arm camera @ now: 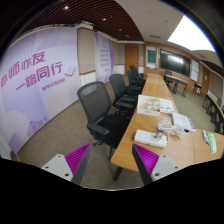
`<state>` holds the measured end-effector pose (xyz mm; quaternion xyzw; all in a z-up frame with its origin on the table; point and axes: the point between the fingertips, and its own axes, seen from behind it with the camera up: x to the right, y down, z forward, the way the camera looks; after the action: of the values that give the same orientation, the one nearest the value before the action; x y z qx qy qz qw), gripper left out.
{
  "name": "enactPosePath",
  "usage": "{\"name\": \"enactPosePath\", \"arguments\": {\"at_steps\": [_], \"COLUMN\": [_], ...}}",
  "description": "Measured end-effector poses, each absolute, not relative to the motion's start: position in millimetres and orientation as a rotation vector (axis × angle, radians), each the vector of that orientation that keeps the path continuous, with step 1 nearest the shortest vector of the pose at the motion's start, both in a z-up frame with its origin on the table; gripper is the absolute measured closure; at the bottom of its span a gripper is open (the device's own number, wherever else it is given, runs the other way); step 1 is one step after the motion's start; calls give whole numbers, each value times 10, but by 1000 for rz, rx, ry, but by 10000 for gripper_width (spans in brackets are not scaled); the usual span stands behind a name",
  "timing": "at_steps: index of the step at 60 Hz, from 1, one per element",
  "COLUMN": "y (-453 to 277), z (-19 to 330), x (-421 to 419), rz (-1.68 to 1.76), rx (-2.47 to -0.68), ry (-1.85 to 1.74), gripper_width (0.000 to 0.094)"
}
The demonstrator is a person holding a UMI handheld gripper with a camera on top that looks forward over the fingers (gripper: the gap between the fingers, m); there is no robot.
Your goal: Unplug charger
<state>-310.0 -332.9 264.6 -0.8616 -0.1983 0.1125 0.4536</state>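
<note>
A white charger [151, 139], as far as can be told at this size, lies on the near end of the long wooden table [150, 105], just ahead of the right finger, with a tangle of white cable [170, 124] beyond it. The gripper [112, 160] hovers over the table's near corner with its fingers wide apart and nothing between them; the purple pads [148, 158] face inward, the left one over the carpet [55, 125], the right one over the table edge. A greenish item [211, 143] lies on the table to the right of the charger. Black office chairs [100, 110] line the table's left side, receding toward the far wall. A dark screen [174, 60] hangs on that far wall. To the left stands a pale lilac wall banner [40, 75] with large white Chinese characters. A bright ceiling light [189, 35] glows overhead
</note>
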Motion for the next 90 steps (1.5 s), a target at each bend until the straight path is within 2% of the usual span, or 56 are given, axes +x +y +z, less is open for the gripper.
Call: {"name": "enactPosePath", "arguments": {"at_steps": [12, 20, 27, 35, 46, 60, 72, 75, 78, 86, 90], "y": [-3059, -2993, -2790, -2521, -1615, -430, 140, 218, 267, 282, 322], "z": [2327, 1919, 1368, 995, 707, 581, 358, 320, 295, 370, 583], "x": [-3136, -2926, -2657, -2191, -1624, -1272, -1289, -1331, -1298, -1298, -1326], "rz": [204, 118, 53, -3, -63, -105, -66, -42, -52, -37, -36], "rx": [-2184, -2222, -2265, -2281, -2233, -2143, -2133, -2130, -2127, -2107, -2062], "ry": [-443, -412, -350, -246, -125, -36, -48, -57, -55, -59, -83], "gripper_width": [79, 85, 85, 87, 86, 119, 271, 374, 550, 626, 661]}}
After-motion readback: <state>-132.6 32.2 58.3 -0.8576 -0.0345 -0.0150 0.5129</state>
